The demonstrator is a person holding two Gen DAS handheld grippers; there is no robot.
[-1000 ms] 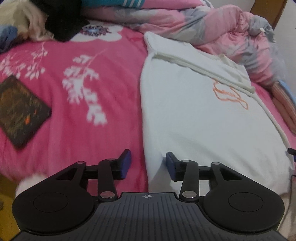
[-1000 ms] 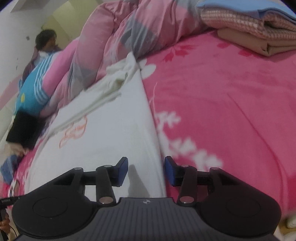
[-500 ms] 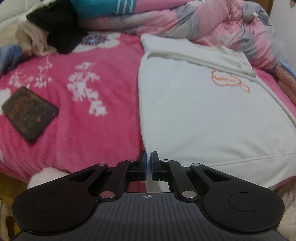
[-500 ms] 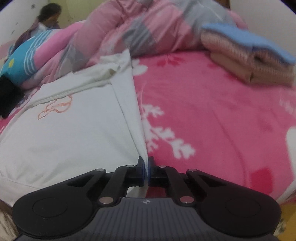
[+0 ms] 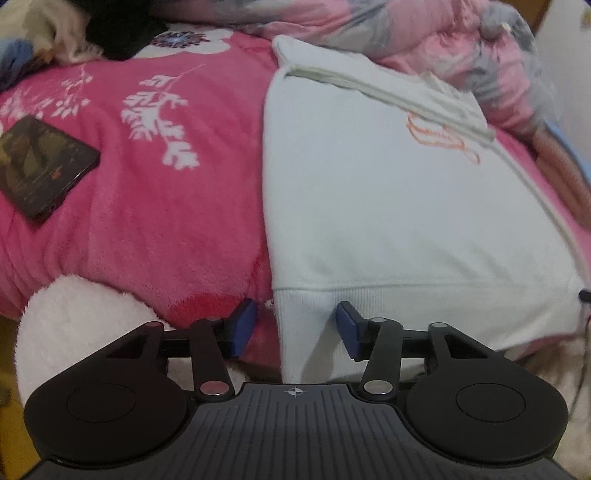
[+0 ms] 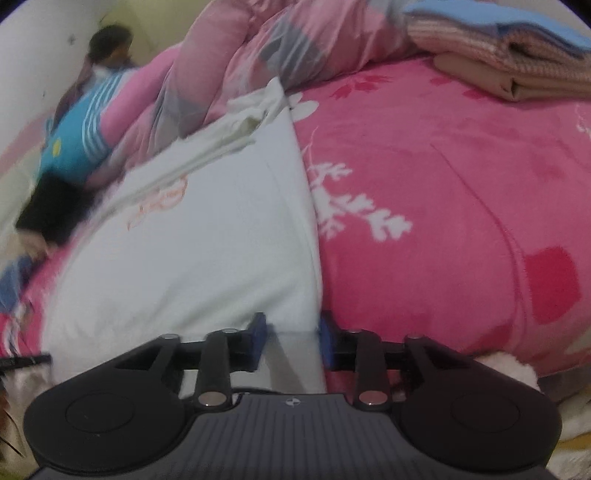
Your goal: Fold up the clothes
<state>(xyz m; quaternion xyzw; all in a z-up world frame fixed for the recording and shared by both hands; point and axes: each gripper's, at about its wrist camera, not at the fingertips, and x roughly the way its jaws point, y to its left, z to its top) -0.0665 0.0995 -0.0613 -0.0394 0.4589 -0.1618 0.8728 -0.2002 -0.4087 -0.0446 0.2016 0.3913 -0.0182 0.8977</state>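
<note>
Half a second back both my tongs were pinched shut on the white sweatshirt's (image 5: 388,206) hem corners. Now my left gripper (image 5: 295,328) stands parted, the ribbed hem corner loose between its blue pads. My right gripper (image 6: 291,338) is parted too, straddling the garment's right edge. Right view has tilted, blurred with motion.

A fluffy pink bed blanket with white leaf prints (image 5: 147,206) fills the scene. At twelve o'clock lies a rumpled pink-and-grey quilt (image 6: 266,48). A pale plain wall (image 6: 33,62) rises at ten o'clock in the right wrist view; a wooden headboard corner (image 5: 535,14) shows at one o'clock in the left.
</note>
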